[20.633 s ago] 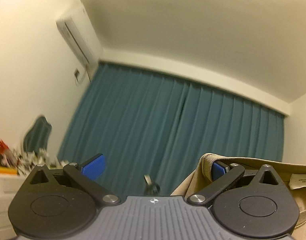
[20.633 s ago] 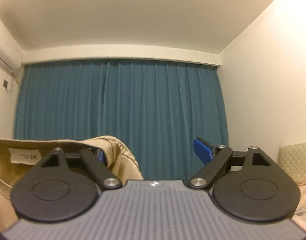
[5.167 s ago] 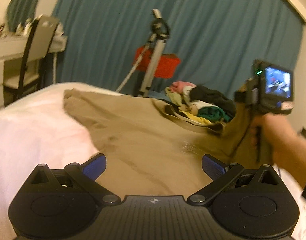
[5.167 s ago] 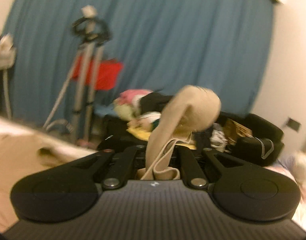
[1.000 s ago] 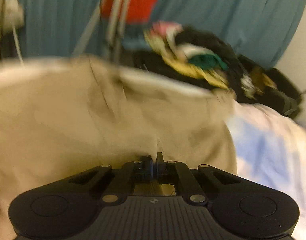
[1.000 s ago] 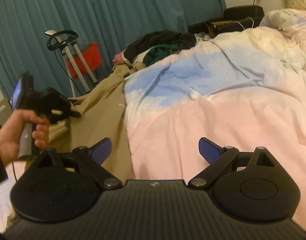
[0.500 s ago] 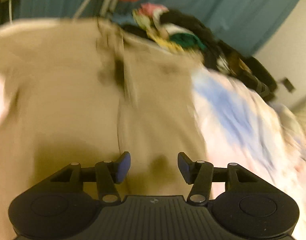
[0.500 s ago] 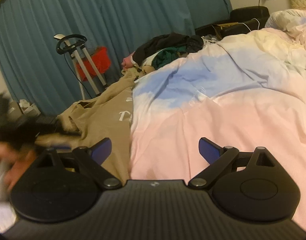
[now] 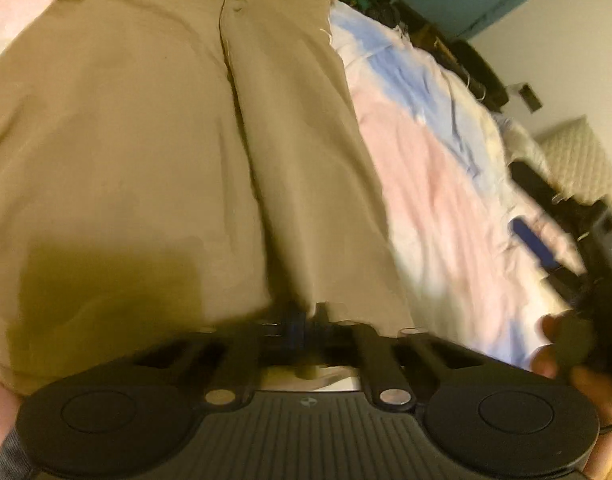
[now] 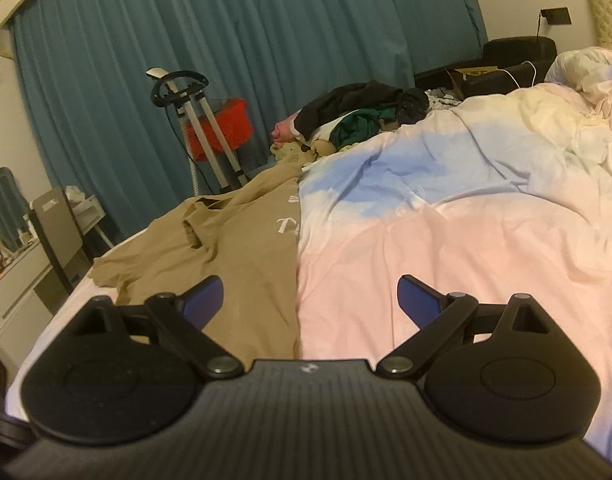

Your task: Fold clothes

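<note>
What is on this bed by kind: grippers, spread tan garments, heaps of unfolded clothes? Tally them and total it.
Grippers: 2, the left gripper and the right gripper
Spread garments: 1, the tan garment
Heaps: 1, the clothes pile
Total: 4

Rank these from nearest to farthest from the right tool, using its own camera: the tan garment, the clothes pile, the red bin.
1. Tan garment, just ahead, left of the right tool.
2. Clothes pile, at the bed's far edge.
3. Red bin, back left by the curtain.

Each black claw (image 10: pixel 310 300) has blue fingertips (image 10: pixel 204 298), silver pivot screws, ribbed housing.
</note>
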